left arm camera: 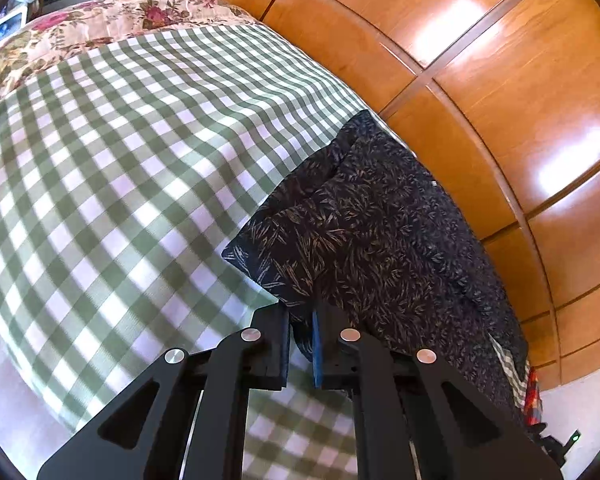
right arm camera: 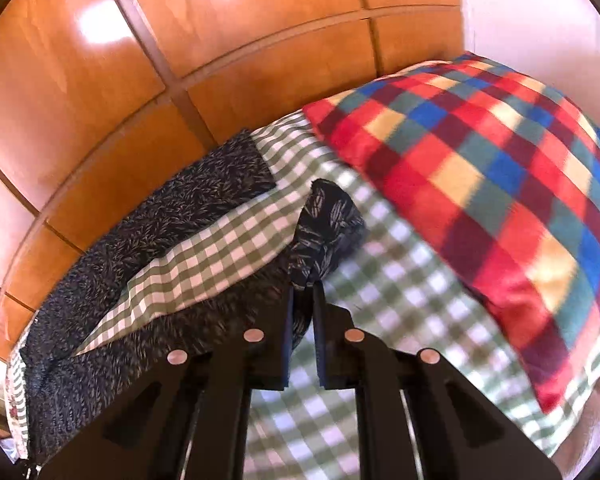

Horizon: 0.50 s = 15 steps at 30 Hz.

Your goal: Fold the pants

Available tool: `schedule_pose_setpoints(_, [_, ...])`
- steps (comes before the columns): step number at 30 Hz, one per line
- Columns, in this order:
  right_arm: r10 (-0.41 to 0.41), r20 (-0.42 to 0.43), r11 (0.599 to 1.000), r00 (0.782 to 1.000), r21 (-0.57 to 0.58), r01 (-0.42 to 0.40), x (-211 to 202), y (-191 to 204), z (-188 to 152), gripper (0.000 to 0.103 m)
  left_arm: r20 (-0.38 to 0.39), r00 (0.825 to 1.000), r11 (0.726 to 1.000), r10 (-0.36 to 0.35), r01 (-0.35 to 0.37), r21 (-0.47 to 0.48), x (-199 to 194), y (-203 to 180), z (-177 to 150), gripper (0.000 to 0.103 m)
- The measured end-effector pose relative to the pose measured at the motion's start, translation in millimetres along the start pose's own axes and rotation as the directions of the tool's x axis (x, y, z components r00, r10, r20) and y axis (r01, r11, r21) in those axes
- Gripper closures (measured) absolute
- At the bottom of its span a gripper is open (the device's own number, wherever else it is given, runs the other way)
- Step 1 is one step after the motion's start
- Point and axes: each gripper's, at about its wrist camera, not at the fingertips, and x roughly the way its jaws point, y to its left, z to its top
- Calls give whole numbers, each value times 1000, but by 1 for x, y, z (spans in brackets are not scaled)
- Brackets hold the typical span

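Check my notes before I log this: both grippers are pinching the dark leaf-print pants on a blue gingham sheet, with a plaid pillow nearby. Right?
Not quite: the sheet is green gingham, not blue, as both wrist views show. The left gripper and right gripper do pinch the dark leaf-print pants, with the plaid pillow nearby.

A: What stands behind the bed?

B: A glossy orange-brown wooden panelled wardrobe front (left arm camera: 480, 80), split by dark grooves, with bright patches of light reflected on it.

A: And the bed itself?

B: It wears a green-and-white checked cotton sheet (left arm camera: 140, 160). A floral pink quilt (left arm camera: 100, 20) lies at one end, a red, blue and yellow checked fleece pillow (right arm camera: 480, 168) at the other, against a white wall (right arm camera: 540, 12).
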Motion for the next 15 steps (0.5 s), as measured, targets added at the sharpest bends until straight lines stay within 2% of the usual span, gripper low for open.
schedule_pose_setpoints(7, [21, -20, 995, 1000, 97, -18, -19, -57, -37, 95, -11, 1000, 1000, 16, -16, 22, -37, 13, -19, 96])
schedule_pose_setpoints(11, [14, -42, 989, 999, 150, -7, -21, -85, -60, 95, -50, 997, 998, 60, -58, 36, -34, 21, -30, 96])
schedule_pose_setpoints(13, [-14, -54, 986, 998, 168, 23, -21, -96, -68, 101, -54, 996, 997, 66, -64, 40, -35, 26, -33, 96])
schedule_pose_setpoints(15, [-32, -54, 981, 998, 191, 42, -26, -107, -73, 103, -54, 996, 997, 67, -65, 50, -34, 27, -36, 96])
